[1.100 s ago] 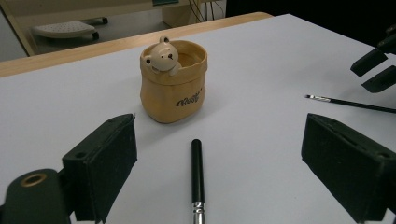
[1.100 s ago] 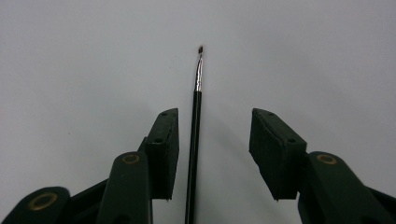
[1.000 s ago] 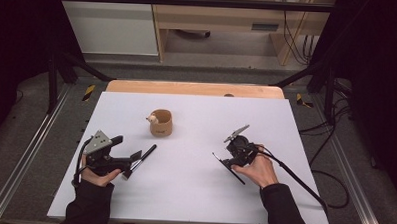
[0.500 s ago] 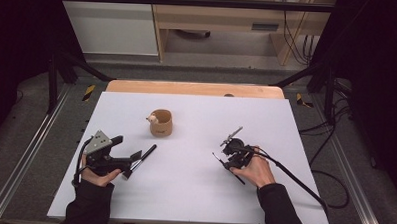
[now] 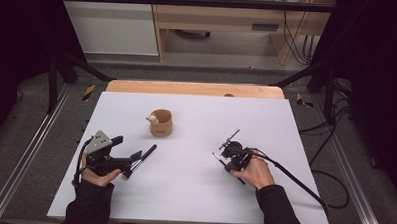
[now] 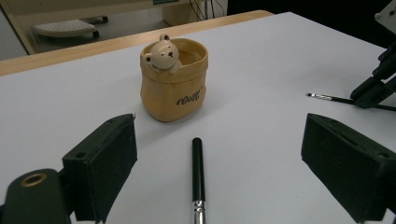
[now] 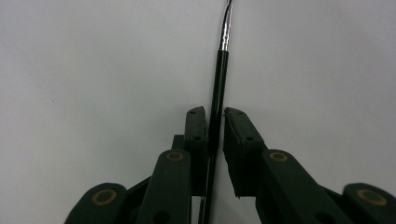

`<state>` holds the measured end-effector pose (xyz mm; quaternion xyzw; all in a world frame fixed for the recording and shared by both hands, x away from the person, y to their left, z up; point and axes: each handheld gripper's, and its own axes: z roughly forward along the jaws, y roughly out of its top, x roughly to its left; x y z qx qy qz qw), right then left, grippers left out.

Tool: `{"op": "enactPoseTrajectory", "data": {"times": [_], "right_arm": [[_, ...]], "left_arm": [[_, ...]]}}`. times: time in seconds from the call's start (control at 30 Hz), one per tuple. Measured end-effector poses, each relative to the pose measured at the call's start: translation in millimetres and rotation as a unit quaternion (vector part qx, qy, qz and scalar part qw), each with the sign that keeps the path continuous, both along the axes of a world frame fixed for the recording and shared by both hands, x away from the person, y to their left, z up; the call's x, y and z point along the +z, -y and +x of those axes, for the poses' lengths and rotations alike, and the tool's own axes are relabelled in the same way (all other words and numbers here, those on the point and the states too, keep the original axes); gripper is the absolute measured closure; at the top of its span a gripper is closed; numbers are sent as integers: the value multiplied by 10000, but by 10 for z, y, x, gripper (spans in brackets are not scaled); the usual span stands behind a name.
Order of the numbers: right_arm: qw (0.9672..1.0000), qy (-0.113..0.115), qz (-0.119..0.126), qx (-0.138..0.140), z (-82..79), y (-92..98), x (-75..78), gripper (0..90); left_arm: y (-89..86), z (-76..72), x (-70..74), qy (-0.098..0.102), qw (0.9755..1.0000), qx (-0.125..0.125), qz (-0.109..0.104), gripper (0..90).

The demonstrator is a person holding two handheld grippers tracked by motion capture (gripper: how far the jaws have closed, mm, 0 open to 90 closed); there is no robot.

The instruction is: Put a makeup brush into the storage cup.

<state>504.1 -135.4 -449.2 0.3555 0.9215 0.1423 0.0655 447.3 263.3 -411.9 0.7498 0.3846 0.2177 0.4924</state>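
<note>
The right gripper point(image 7: 215, 140) had just closed its jaws on the thin black brush with silver ferrule point(image 7: 218, 88) lying on the white table point(image 5: 183, 191), so lifting seemed possible next.

floor point(image 5: 45, 151): grey carpet | back: white cabinet point(image 5: 114, 24), wooden desk point(image 5: 224, 23) | sides: dark black frame point(image 5: 63, 62)

A white table point(image 5: 193, 192) with a wooden strip along its far edge carries 3 things: a tan bear-faced cup point(image 5: 161, 123) standing upright left of centre, a black brush point(image 6: 197, 175) lying nearer the left edge, and a thin brush point(image 7: 219, 88) lying toward the right edge.
</note>
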Motion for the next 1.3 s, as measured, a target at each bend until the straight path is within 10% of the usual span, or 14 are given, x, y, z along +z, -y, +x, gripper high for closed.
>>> {"op": "enactPoseTrajectory", "data": {"times": [0.7, 1.3], "right_arm": [[9999, 99, 64, -123, -28, -12, 28, 860], [9931, 557, 1016, -169, -133, 145, 373, 860]], "left_arm": [[10, -3, 3, 12, 10000, -10, 21, 100], [31, -15, 15, -4, 10000, -17, -26, 100]]}}
